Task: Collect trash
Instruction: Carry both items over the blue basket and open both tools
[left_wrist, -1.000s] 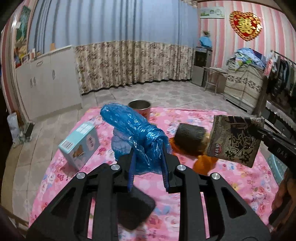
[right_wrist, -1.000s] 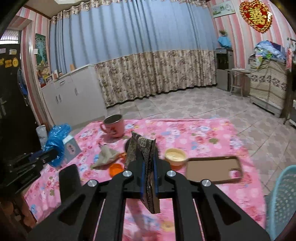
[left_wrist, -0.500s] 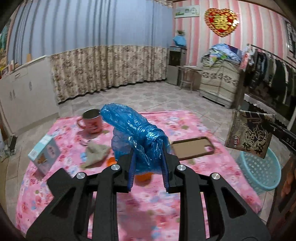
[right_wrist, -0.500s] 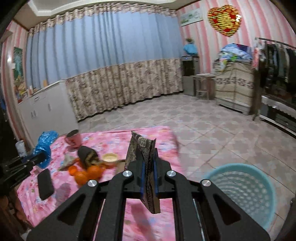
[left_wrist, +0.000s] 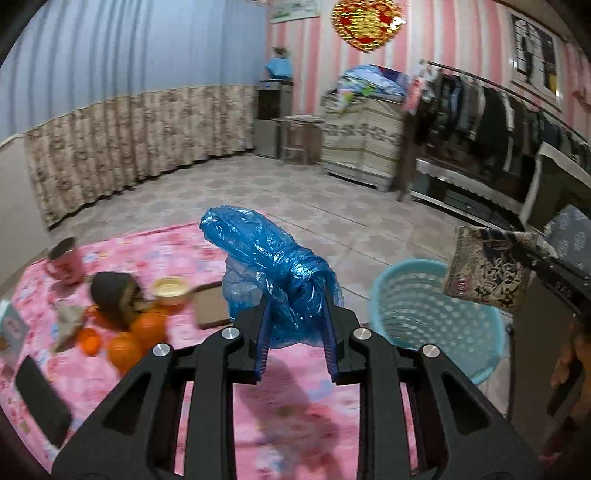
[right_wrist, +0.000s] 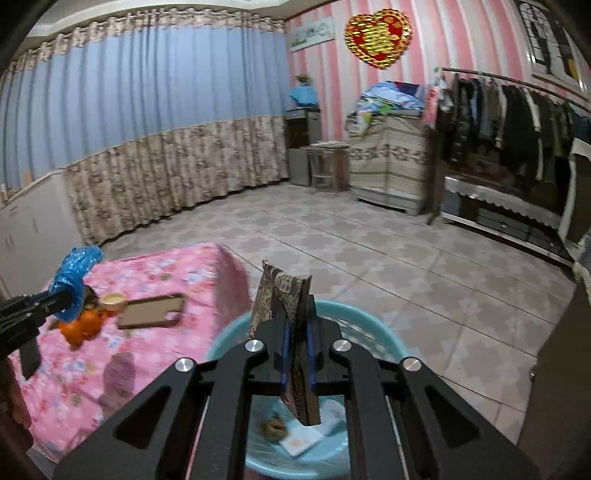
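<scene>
Pink-striped walls and tiled floor surround a table under a pink flowered cloth (left_wrist: 155, 373). The right gripper (right_wrist: 297, 354) pinches a patterned packet (right_wrist: 282, 299) directly above the blue basket (right_wrist: 225, 332) off the table's right edge. The left gripper (left_wrist: 295, 332) clamps a crumpled blue plastic bag (left_wrist: 273, 266) above that edge, near the basket. Drop-off seems in hand: next, release the packet, then carry the bag over.

The basket (left_wrist: 436, 317) stands on the floor right of the table (left_wrist: 110, 254).

walls: pink-striped wall (right_wrist: 461, 44) | blue curtain (right_wrist: 147, 81) | floor: beige tiled floor (right_wrist: 369, 251) | clothes rack (right_wrist: 517, 110) at right
</scene>
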